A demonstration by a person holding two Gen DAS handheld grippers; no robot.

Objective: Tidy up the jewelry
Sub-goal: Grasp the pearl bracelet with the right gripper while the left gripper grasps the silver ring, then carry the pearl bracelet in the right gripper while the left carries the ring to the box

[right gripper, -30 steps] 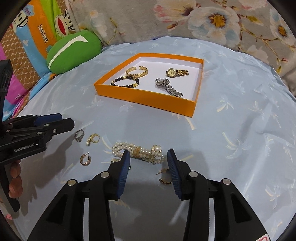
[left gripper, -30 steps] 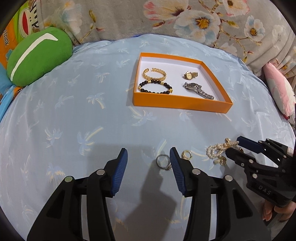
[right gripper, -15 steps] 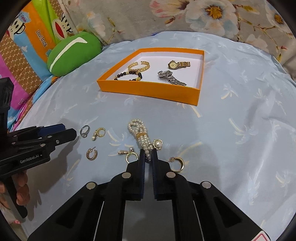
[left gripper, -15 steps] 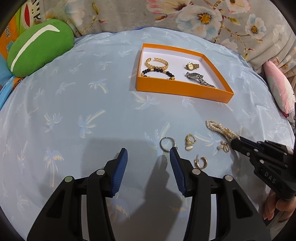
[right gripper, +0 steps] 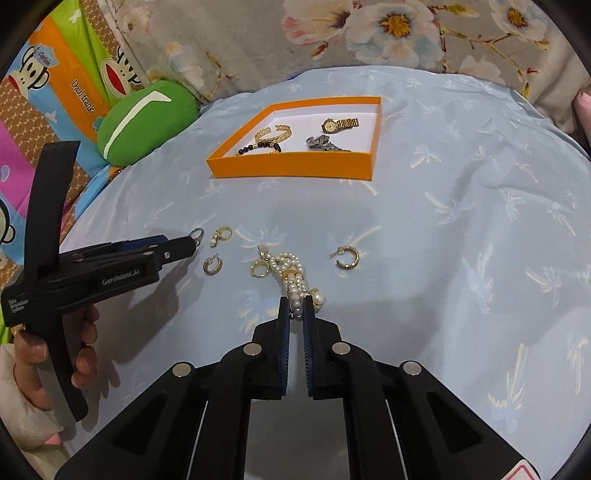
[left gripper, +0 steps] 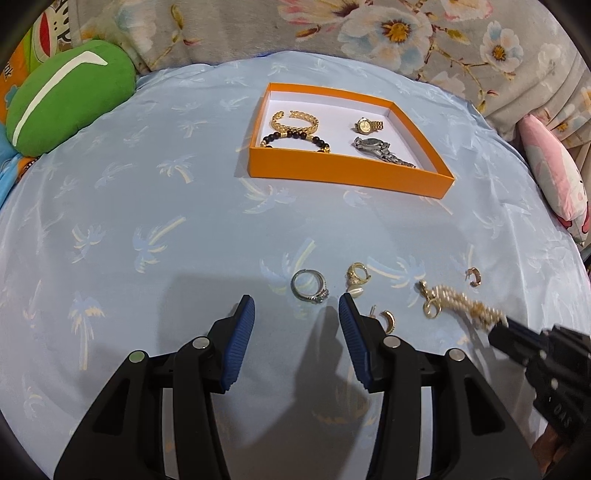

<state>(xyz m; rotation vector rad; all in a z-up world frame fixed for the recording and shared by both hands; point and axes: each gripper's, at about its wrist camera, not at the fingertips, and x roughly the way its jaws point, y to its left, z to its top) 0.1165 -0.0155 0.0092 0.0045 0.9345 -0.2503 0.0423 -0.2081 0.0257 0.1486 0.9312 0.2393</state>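
Observation:
My right gripper [right gripper: 296, 307] is shut on the near end of a pearl bracelet [right gripper: 290, 271], whose far end trails over the blue cloth; the same bracelet [left gripper: 460, 303] shows blurred in the left wrist view. My left gripper [left gripper: 297, 306] stands open, nothing between its pads, just short of a silver ring [left gripper: 309, 286]. Gold earrings [left gripper: 355, 278] [left gripper: 386, 319] [right gripper: 347, 256] [right gripper: 213, 264] lie scattered nearby. The orange tray [left gripper: 347, 172] at the back holds a gold bracelet [left gripper: 295, 122], a black bead bracelet [left gripper: 295, 137], a gold watch [left gripper: 367, 125] and a silver watch [left gripper: 382, 149].
A green cushion [left gripper: 64, 98] lies at the back left and a pink pillow [left gripper: 554, 177] at the right edge. A flowered blanket [left gripper: 369, 33] runs along the back. A hand [right gripper: 44, 354] holds the left gripper's handle.
My right gripper closed onto the pearl bracelet and has dragged it sideways, away from one hoop earring. The left gripper stayed open; its view now takes in more of the cloth and jewelry.

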